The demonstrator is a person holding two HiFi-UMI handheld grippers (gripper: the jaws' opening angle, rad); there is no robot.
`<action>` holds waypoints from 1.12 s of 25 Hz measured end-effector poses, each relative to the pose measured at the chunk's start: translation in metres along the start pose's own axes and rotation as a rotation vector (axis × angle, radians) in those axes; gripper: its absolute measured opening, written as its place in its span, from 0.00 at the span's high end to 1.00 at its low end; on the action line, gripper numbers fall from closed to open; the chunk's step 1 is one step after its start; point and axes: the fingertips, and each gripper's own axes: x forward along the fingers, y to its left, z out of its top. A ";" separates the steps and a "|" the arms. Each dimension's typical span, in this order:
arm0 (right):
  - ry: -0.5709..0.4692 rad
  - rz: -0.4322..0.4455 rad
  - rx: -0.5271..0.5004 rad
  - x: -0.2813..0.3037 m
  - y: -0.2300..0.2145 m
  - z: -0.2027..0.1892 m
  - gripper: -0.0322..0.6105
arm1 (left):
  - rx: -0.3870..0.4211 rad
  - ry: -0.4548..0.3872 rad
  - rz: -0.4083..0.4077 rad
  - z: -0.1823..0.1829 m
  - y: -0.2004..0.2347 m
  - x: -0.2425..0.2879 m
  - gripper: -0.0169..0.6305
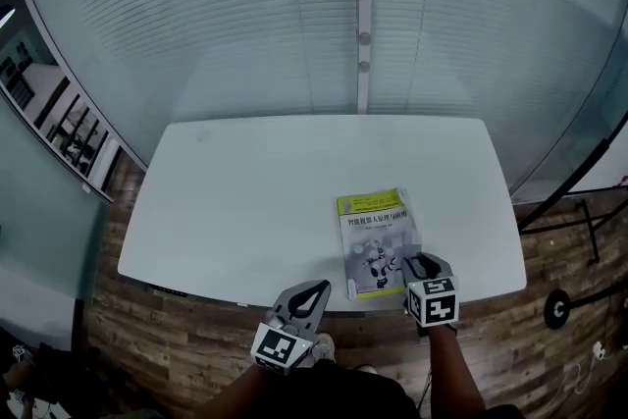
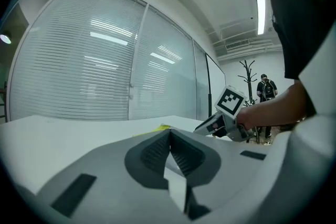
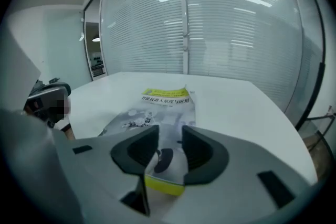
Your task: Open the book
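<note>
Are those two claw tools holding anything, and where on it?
Nothing is held. The left gripper has its jaws together, empty; the right gripper has jaws apart at the near edge of the book, not clamping it.

We see a book point(image 1: 374, 240) with a yellow top band and grey-white cover, a white table point(image 1: 245, 201), a brown wood-grain floor point(image 1: 177, 339), and a grey left gripper point(image 1: 312, 289) and right gripper point(image 1: 424, 262) with black-and-white square markers.

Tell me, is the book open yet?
Not yet. Done: nothing is opened. The book lies closed, cover up, near the front edge of the white table. In hand: the right gripper is over the book's near end with its jaws apart. The left gripper is shut and empty at the table's edge. Left to do: catch the cover and lift it open.
</note>
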 end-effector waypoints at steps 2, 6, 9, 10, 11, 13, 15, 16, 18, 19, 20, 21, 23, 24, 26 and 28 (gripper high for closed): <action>0.032 0.012 0.001 0.004 -0.002 -0.004 0.68 | -0.007 0.002 -0.001 -0.003 0.002 0.000 0.96; 0.071 0.011 0.018 0.011 -0.009 -0.010 0.66 | -0.023 0.025 0.005 -0.009 0.005 -0.002 0.96; 0.112 0.023 0.051 0.016 -0.016 -0.013 0.66 | -0.017 0.015 0.006 -0.005 0.007 -0.001 0.96; 0.126 0.026 0.055 0.018 -0.018 -0.014 0.66 | -0.021 0.006 0.005 -0.003 0.007 -0.001 0.96; 0.136 0.027 0.058 0.020 -0.020 -0.014 0.66 | -0.027 -0.002 0.003 -0.001 0.007 -0.001 0.96; 0.150 0.024 0.068 0.022 -0.023 -0.015 0.67 | -0.036 -0.011 0.002 -0.001 0.006 -0.002 0.96; 0.165 0.031 0.089 0.025 -0.027 -0.016 0.65 | -0.051 -0.009 0.005 -0.003 0.006 -0.004 0.96; 0.174 0.046 0.109 0.027 -0.028 -0.016 0.64 | -0.055 -0.008 0.006 -0.004 0.006 -0.003 0.96; 0.195 0.096 0.164 0.029 -0.028 -0.018 0.64 | -0.061 -0.006 0.004 -0.007 0.005 -0.001 0.96; 0.204 0.124 0.197 0.030 -0.027 -0.020 0.64 | -0.067 -0.004 0.001 -0.007 0.004 -0.001 0.96; 0.211 0.148 0.229 0.031 -0.027 -0.020 0.64 | -0.070 -0.004 -0.003 -0.008 0.004 0.000 0.96; 0.214 0.167 0.257 0.032 -0.027 -0.020 0.63 | -0.071 -0.005 -0.006 -0.008 0.004 0.000 0.96; 0.213 0.184 0.294 0.033 -0.027 -0.020 0.64 | -0.069 -0.010 -0.006 -0.008 0.009 -0.001 0.96; 0.213 0.184 0.304 0.033 -0.027 -0.020 0.64 | -0.074 -0.011 0.005 -0.008 0.014 -0.003 0.96; 0.217 0.182 0.314 0.034 -0.026 -0.020 0.65 | -0.093 -0.007 0.039 -0.007 0.028 -0.007 0.96; 0.224 0.181 0.310 0.035 -0.024 -0.020 0.70 | -0.076 -0.005 0.067 -0.009 0.042 -0.011 0.96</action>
